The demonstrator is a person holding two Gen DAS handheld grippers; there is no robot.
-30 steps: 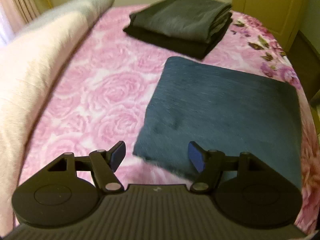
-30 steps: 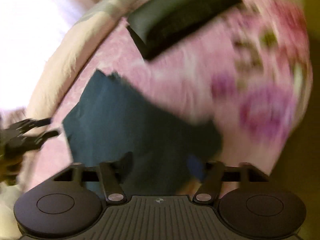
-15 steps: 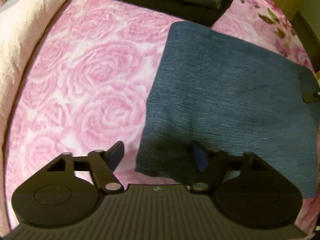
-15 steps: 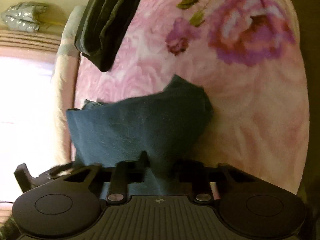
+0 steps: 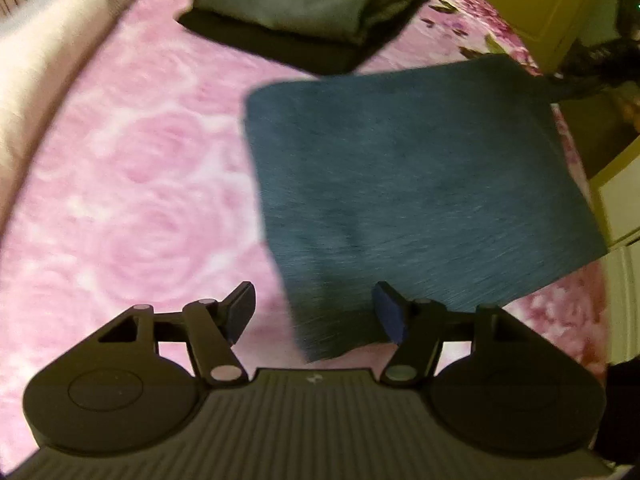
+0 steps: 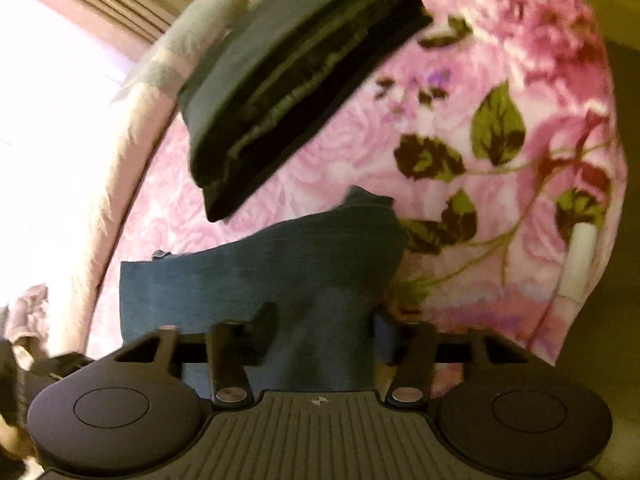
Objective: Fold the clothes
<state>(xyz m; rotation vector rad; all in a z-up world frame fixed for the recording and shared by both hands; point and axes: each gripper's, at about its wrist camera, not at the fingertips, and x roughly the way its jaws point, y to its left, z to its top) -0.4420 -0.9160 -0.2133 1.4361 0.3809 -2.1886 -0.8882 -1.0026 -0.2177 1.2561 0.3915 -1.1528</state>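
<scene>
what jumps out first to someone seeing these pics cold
The folded blue cloth in the middle of the pink rose-print bedspread draws the eye first; its near corner lies between the open fingers of the left gripper. Behind it sits a stack of dark folded clothes. In the right wrist view, blue fabric bunches up between the fingers of the right gripper.

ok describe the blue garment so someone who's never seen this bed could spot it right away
On the pink rose-print bedspread, in front of the stack of dark folded clothes, lies the blue garment. It is a single flat folded piece, the only blue one.
</scene>
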